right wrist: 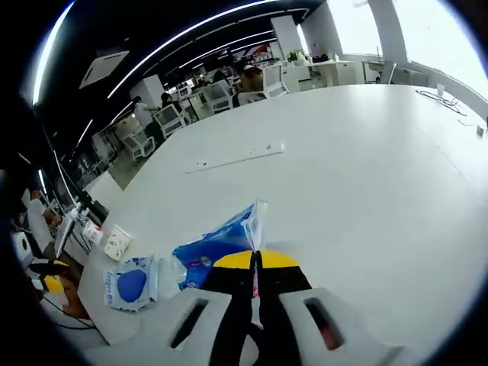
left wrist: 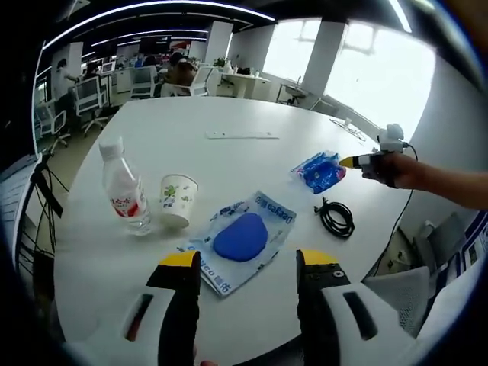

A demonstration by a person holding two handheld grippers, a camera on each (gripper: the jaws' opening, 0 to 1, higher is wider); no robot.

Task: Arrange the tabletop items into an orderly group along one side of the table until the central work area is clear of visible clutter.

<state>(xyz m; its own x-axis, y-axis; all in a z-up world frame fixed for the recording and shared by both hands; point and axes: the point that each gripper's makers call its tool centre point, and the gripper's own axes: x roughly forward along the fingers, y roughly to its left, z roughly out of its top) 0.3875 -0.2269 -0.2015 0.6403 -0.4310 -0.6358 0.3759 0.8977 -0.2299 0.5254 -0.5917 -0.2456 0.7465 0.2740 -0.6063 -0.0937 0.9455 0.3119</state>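
Pinching blue packet [right wrist: 217, 248], right gripper [right wrist: 255, 267]

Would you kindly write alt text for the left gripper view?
The left hand-held gripper, jaws open, hovers over a white table above a blue mouse in clear packaging. A water bottle and paper cup stand left; right, a black cable and a blue packet.

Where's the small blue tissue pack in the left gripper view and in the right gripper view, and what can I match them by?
Left gripper view: blue tissue pack lies right of centre on the white table, at the right gripper tip.
Right gripper view: the pack sits low centre, pinched by that gripper.
Shared landmark: the packet with the blue oval pad.
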